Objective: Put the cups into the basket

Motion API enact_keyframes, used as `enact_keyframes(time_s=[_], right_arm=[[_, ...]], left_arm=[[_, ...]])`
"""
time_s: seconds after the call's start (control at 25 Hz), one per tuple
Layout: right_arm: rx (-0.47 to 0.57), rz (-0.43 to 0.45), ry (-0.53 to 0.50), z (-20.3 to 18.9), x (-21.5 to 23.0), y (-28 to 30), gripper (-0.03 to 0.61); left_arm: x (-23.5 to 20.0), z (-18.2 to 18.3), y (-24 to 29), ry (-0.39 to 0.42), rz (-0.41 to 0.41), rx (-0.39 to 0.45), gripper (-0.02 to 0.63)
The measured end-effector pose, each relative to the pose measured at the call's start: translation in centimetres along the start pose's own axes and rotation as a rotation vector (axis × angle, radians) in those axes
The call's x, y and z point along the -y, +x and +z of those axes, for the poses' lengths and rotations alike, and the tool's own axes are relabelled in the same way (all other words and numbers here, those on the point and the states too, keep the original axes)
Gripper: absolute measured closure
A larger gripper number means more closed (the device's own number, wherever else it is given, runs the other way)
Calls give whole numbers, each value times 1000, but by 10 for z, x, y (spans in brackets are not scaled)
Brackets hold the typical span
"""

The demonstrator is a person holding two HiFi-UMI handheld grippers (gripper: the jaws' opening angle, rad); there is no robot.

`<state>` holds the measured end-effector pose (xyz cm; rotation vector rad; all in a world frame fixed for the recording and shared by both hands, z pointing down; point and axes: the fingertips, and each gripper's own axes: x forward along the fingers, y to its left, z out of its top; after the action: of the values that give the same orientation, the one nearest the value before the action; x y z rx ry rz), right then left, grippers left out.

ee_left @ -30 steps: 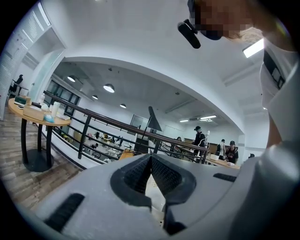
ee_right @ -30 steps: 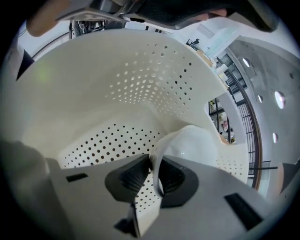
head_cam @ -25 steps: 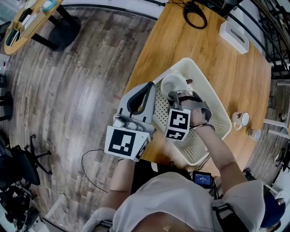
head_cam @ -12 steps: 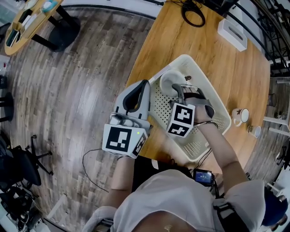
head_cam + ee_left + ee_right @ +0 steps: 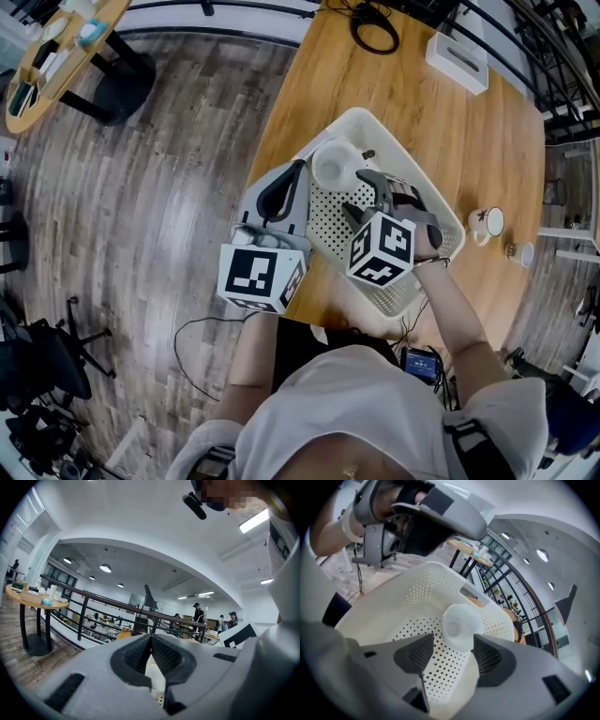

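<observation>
Counting one white cup (image 5: 459,620) lying in the basket (image 5: 354,116), just past my right gripper (image 5: 453,645), whose jaws stand apart, gripping nothing. My left gripper (image 5: 150,641) is closed, empty. Another cup (image 5: 487,223) waits on the table (image 5: 469,141).

One white cup (image 5: 336,164) sits in my perforated white basket (image 5: 380,134); a second cup (image 5: 487,222) stands upright on the worktop (image 5: 450,122).
</observation>
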<state>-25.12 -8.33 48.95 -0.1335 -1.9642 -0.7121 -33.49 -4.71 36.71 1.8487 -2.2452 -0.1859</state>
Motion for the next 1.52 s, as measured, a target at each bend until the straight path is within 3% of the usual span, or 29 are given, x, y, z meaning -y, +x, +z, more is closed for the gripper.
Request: enact_keyframes(time_s=[0.16,0.32,0.48,0.68,0.8,1.16,1.52], right_arm=[[158,-88,233,12,18,-18,326],[287,-288,407,11,44,-42,395],[396,-431,550,9,56,-64,558],[649,-482,800,5,64,-101,568],[753,-530,895,-3,70,-127,568],[787,-667,984,-55,67,-198,568],[715,-892,1039,-158,42,-275,568]], left_arm=[[9,-3,8,20,-6,-16,606],[19,-6,14,46,-14,-29,606],[30,-7,18,68,-21,-33,606],[53,-7,23,91,-48,-31,606],[72,-5,26,96,-76,-26,606],[164,7,31,110,-224,14,606],[290,-2,26,114,-425,26,606]])
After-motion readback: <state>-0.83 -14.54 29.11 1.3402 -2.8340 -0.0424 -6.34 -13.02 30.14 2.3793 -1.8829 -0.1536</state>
